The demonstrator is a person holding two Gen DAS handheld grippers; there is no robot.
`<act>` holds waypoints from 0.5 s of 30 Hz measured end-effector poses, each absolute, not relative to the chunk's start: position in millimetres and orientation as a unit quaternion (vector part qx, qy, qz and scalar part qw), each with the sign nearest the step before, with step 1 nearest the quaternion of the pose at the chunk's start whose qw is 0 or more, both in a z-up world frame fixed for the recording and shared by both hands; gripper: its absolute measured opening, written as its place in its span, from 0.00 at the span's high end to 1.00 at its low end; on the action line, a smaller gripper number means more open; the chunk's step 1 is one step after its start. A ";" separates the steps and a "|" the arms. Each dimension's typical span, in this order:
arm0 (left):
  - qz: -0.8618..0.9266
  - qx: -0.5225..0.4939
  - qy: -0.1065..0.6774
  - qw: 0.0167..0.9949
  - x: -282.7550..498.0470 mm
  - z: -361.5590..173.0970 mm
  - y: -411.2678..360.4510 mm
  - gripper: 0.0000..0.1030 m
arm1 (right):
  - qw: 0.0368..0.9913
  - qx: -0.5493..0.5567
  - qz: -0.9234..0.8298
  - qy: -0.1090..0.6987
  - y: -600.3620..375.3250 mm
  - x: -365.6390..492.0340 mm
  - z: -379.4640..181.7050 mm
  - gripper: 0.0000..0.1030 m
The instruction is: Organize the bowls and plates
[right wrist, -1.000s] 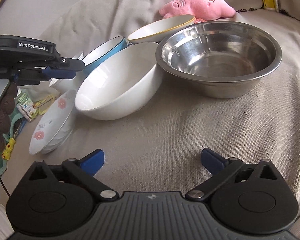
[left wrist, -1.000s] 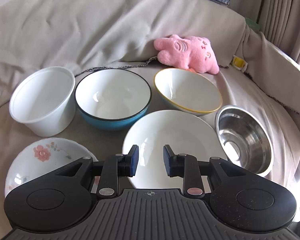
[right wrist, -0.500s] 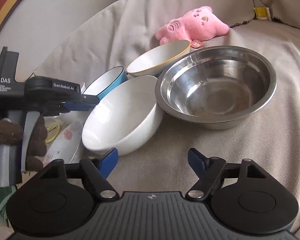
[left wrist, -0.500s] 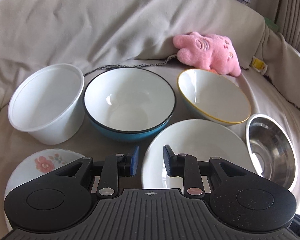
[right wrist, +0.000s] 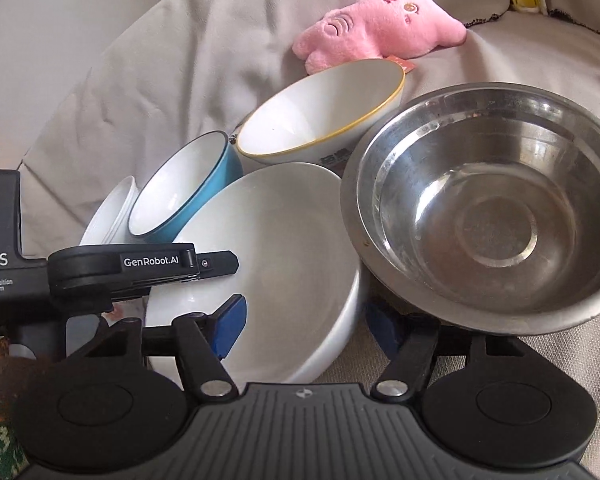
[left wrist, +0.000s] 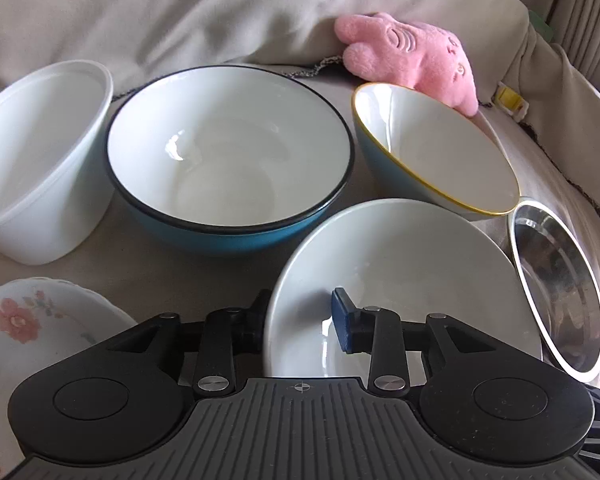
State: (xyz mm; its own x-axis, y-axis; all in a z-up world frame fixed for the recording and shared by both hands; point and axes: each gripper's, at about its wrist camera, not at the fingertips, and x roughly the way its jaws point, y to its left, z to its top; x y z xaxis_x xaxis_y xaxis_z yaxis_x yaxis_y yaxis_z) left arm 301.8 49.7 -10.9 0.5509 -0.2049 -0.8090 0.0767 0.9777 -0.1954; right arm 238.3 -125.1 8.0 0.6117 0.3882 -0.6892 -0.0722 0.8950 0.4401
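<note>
Six dishes crowd a cloth-covered sofa (left wrist: 228, 8), whose soft seat tips several of them. In the left wrist view, a plain white bowl (left wrist: 400, 272) sits at centre, leaning on its neighbours. A blue bowl with a dark rim (left wrist: 228, 152) lies at 11 o'clock from it, a yellow-rimmed bowl (left wrist: 436, 148) at 1 o'clock, a steel bowl (left wrist: 560, 292) at 3 o'clock, a white plastic tub (left wrist: 40, 152) at 10 o'clock and a flowered plate (left wrist: 32, 320) at 8 o'clock. A pink plush toy (left wrist: 412, 56) rests against the sofa back beyond them.

The left hand-held gripper (left wrist: 300, 316) straddles the white bowl's near rim, one finger outside the wall, the other inside. Its jaws are opening, and the pads do not appear to press the rim. The right hand-held gripper (right wrist: 304, 320) straddles the same bowl's wall from the other side; its jaws are closing, though no firm pinch shows yet. Both probably aim to lift this bowl for stacking, taking it by the rim.

A second earlier, the left jaws were narrower and hovered above the bowl; the right jaws were spread wide over bare cloth, well short of it.
</note>
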 end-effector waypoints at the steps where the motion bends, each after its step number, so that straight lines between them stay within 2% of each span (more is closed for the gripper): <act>1: -0.082 -0.067 0.467 0.878 302.8 -11.7 47.5 0.61 | 0.878 0.184 0.130 0.423 -124.8 240.5 5.7 0.45; 4: -0.090 -0.063 0.468 0.877 303.7 -13.4 47.0 0.60 | 0.882 0.170 0.128 0.420 -123.2 245.5 3.5 0.54; 12: -0.104 -0.045 0.479 0.871 294.7 -10.8 45.3 0.61 | 0.883 0.164 0.110 0.425 -122.9 243.3 8.4 0.58; 15: -0.120 -0.075 0.475 0.869 282.2 -9.2 58.2 0.61 | 0.881 0.173 0.106 0.429 -122.4 240.9 12.0 0.58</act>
